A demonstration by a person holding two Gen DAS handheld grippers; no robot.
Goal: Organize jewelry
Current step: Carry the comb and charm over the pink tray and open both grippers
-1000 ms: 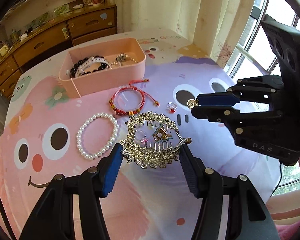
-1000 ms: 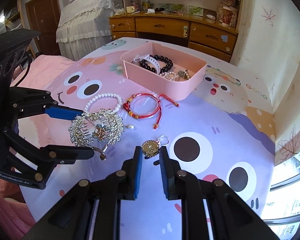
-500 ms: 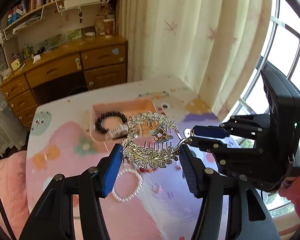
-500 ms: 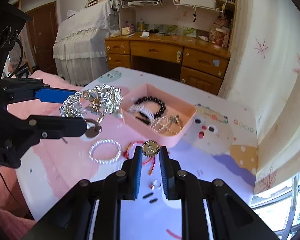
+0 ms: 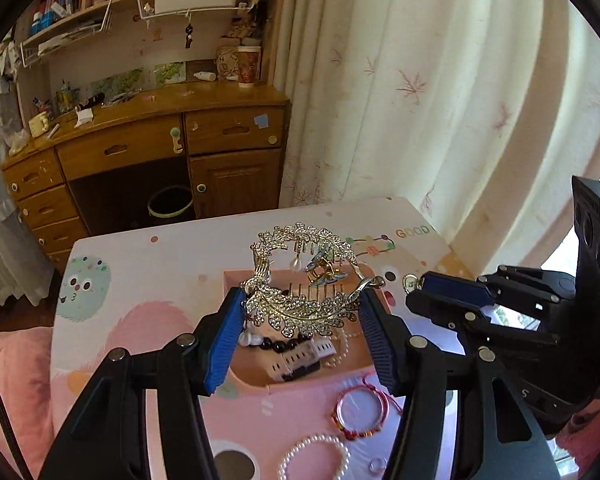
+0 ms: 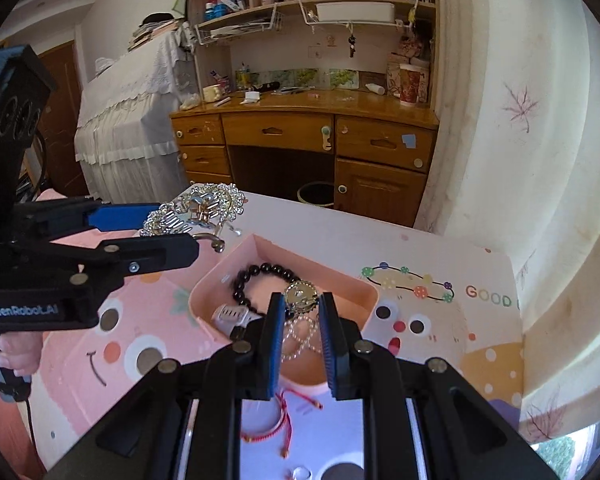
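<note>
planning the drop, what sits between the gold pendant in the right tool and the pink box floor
Only air; right wrist view shows the gold pendant hanging over the pink box above the black bead bracelet.

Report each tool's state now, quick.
Left tool: closed on the rhinestone hair comb.
Right tool: closed on a small gold round charm.

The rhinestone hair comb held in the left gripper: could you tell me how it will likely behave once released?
The hair comb likely stays rigid: it spans the left gripper without sagging. Its dangling pearl probably swings. Its teeth may snag beads in the pink box.
</note>
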